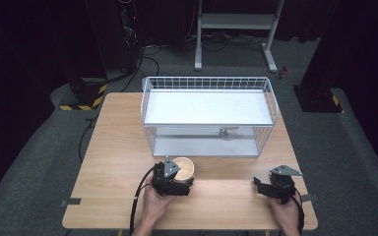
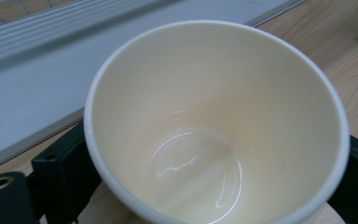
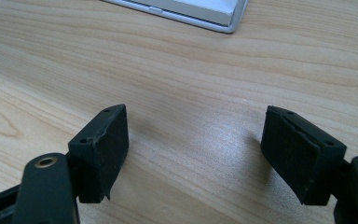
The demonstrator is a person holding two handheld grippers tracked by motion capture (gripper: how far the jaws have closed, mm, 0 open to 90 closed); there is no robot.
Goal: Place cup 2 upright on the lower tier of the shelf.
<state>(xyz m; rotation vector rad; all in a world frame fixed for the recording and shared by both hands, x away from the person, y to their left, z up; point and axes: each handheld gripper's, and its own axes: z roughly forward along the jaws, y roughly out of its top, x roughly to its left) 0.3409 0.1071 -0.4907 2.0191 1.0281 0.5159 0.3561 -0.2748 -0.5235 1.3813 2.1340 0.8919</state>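
High view: one paper cup (image 1: 184, 168) sits between the jaws of the left gripper (image 1: 179, 181), before one wire rack (image 1: 209, 115) on one table (image 1: 113, 147). Left gripper view: two jaws clasp it. Right gripper view: the right gripper (image 3: 196, 154) gapes, holding nothing.

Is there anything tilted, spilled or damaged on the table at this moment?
Nothing is spilled. The paper cup between the left claw's jaws is empty and undamaged. One small oddity: a small object lies on the lower level of the wire shelf; it is too small to identify. The right claw is open over bare wood.
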